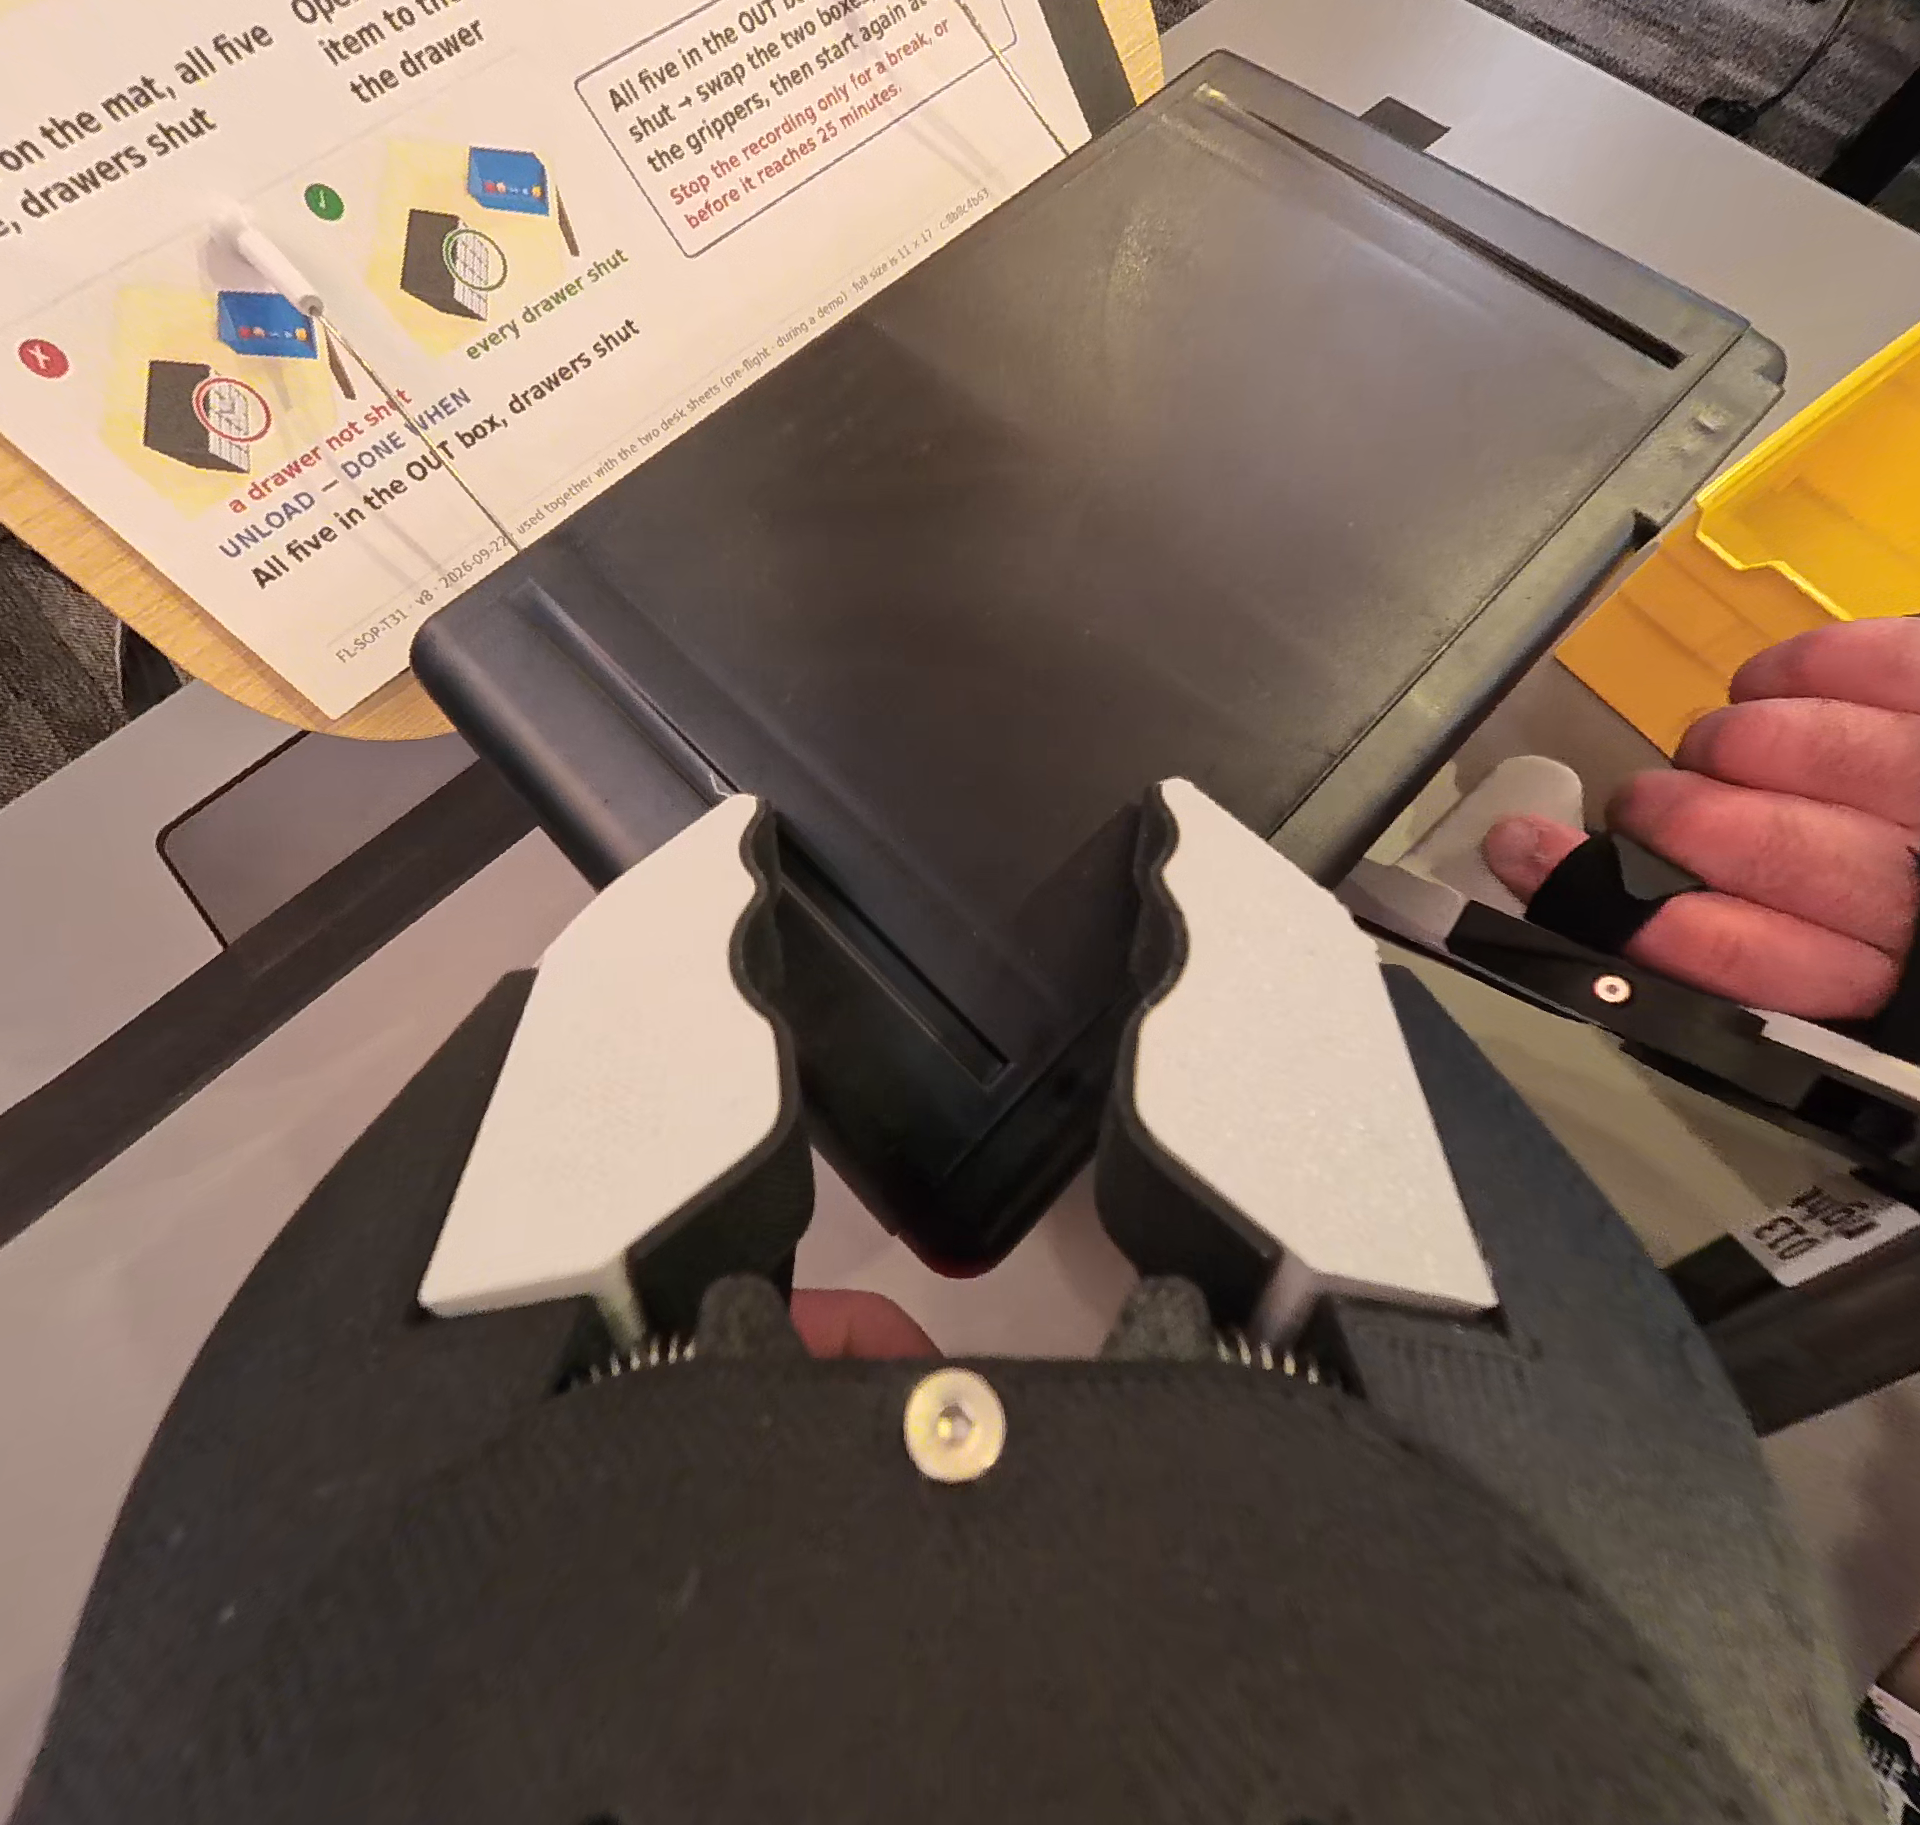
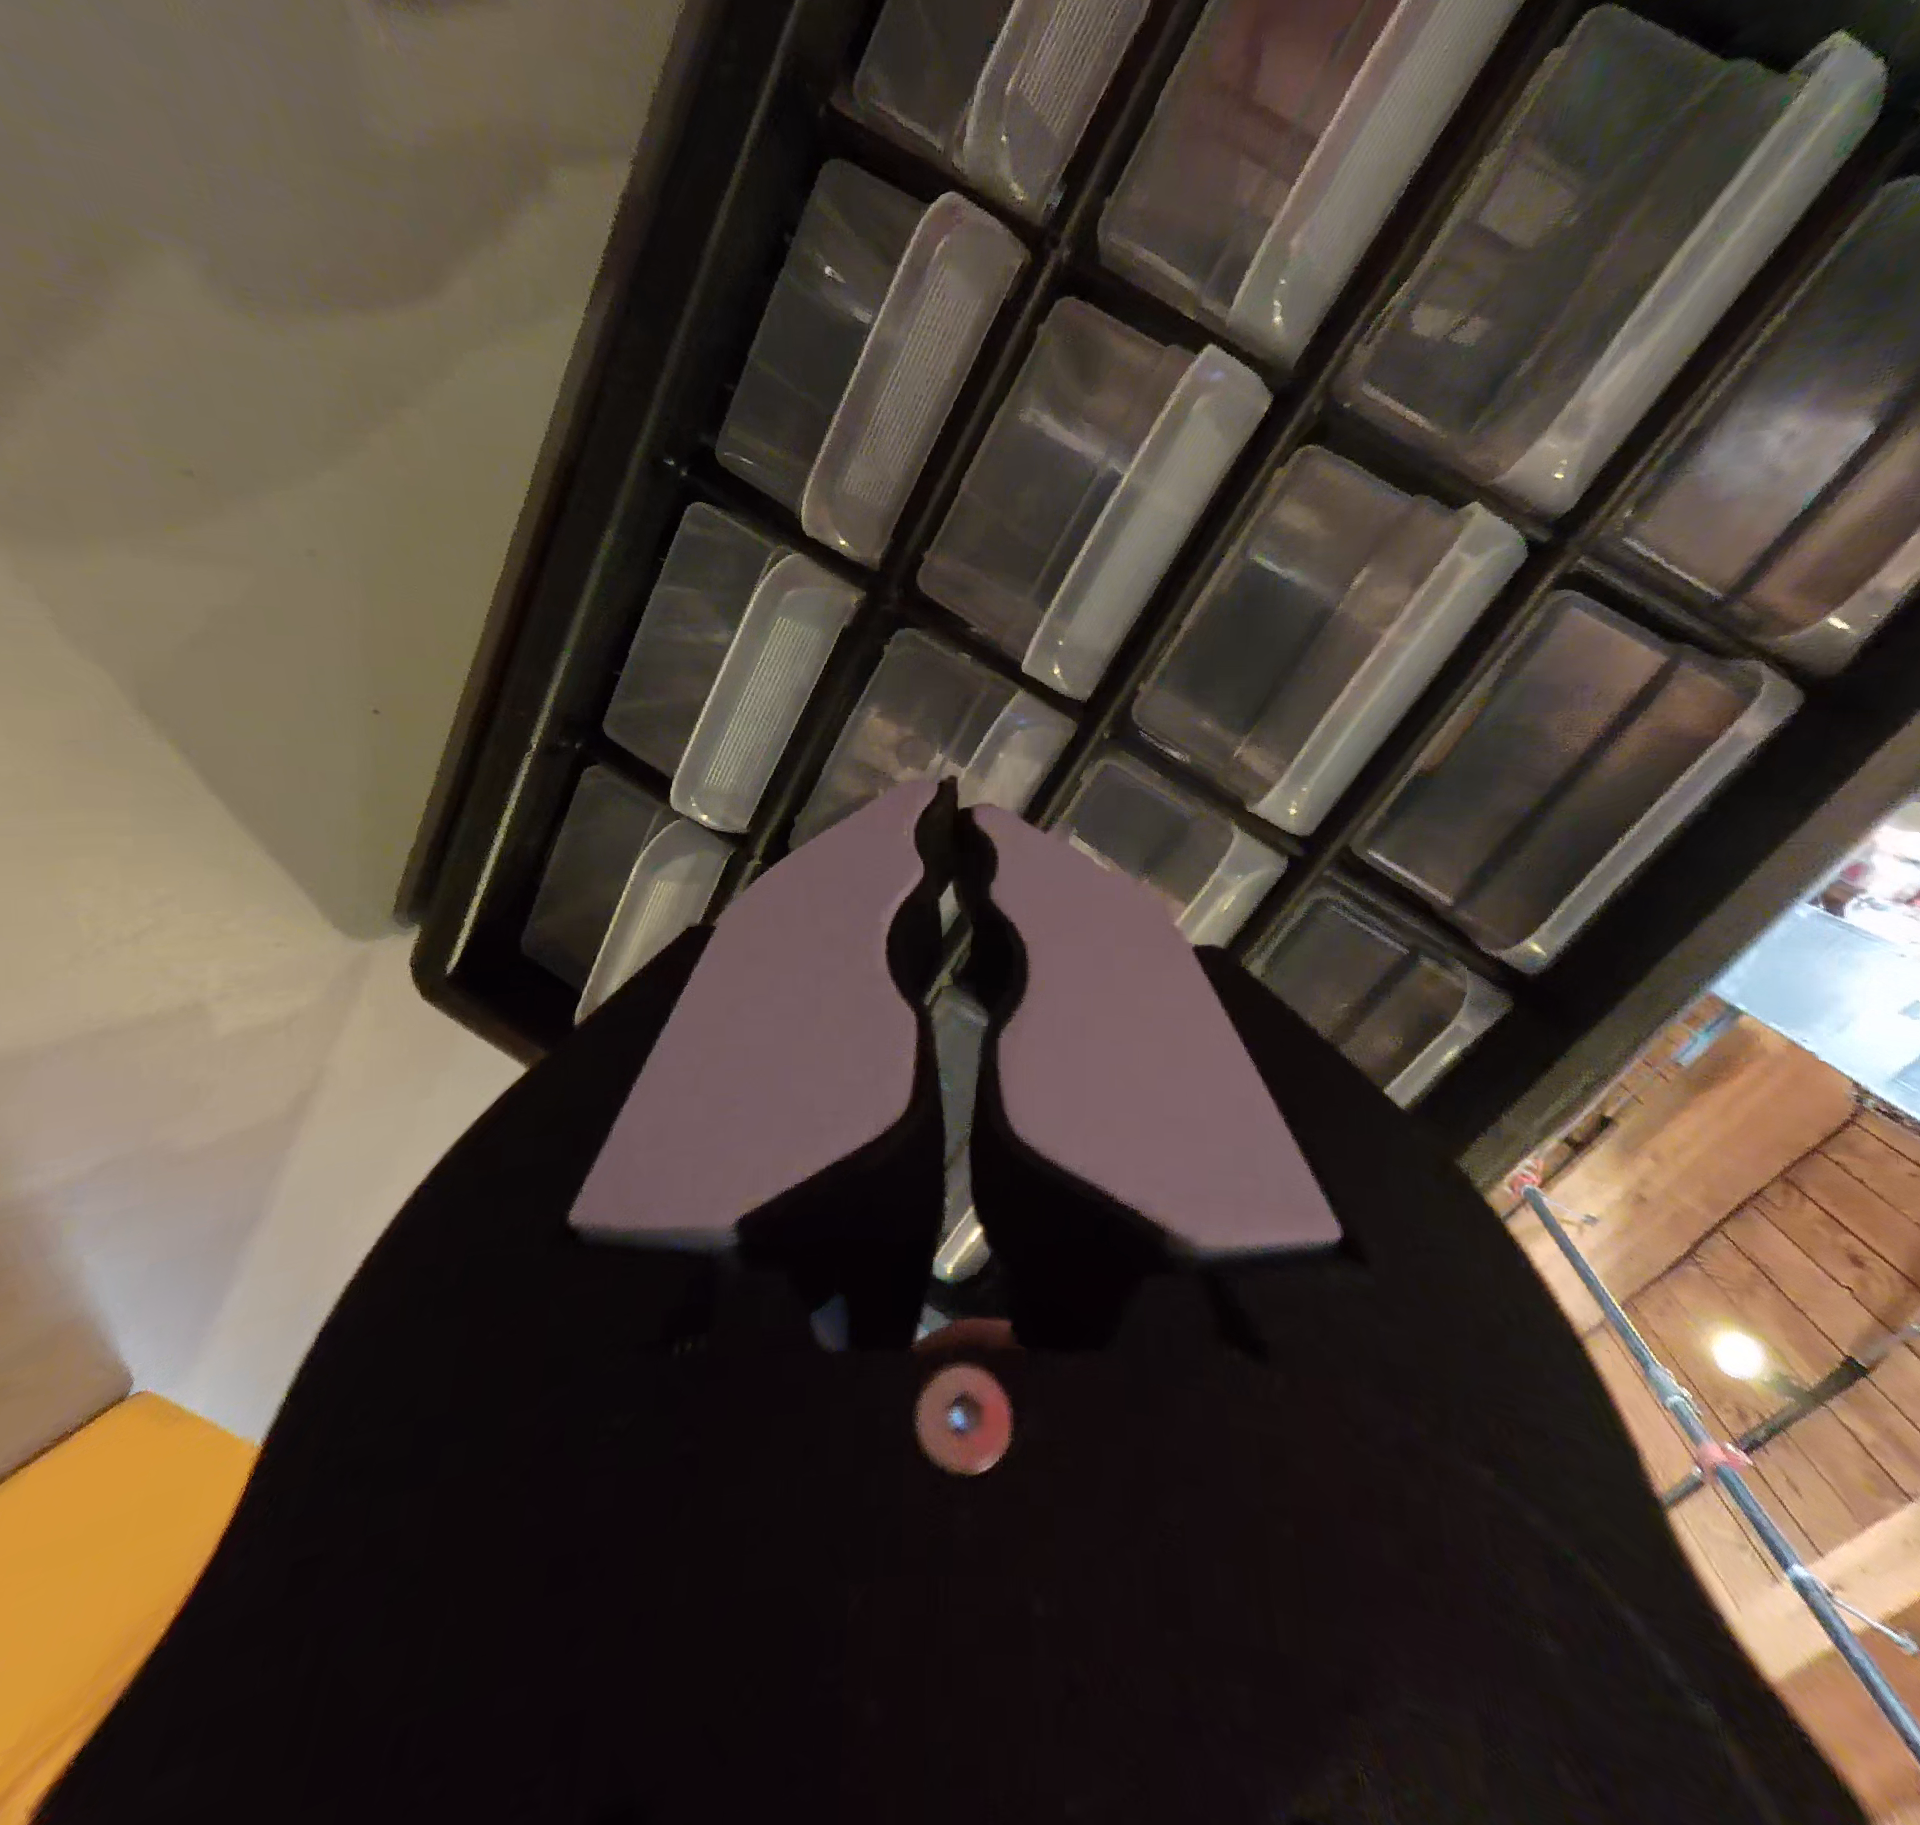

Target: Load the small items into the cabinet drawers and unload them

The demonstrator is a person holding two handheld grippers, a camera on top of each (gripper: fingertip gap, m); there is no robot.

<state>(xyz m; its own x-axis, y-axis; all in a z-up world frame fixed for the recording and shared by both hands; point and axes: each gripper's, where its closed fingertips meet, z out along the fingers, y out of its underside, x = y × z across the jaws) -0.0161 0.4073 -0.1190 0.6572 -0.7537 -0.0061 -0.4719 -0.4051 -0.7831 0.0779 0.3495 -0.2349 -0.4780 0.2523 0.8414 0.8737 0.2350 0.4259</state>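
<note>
The black cabinet (image 1: 1143,528) shows its top in the left wrist view. My left gripper (image 1: 956,809) is open, its jaws wide apart on either side of the cabinet's near corner. In the right wrist view the cabinet's front (image 2: 582,487) holds several clear plastic drawers. My right gripper (image 2: 948,809) is shut on the clear handle (image 2: 958,1079) of a drawer (image 2: 925,715) in the second column from the cabinet's side wall. Clear plastic shows in the slit between its fingers. No small items show in either view.
A yellow bin (image 1: 1787,549) stands right of the cabinet. An instruction sheet (image 1: 416,217) on a wooden board leans behind it. A person's hand (image 1: 1787,840) holds the other gripper at the right. The cabinet stands on a grey table (image 1: 156,944). Spacing between my two grippers at the tips: around 15 cm.
</note>
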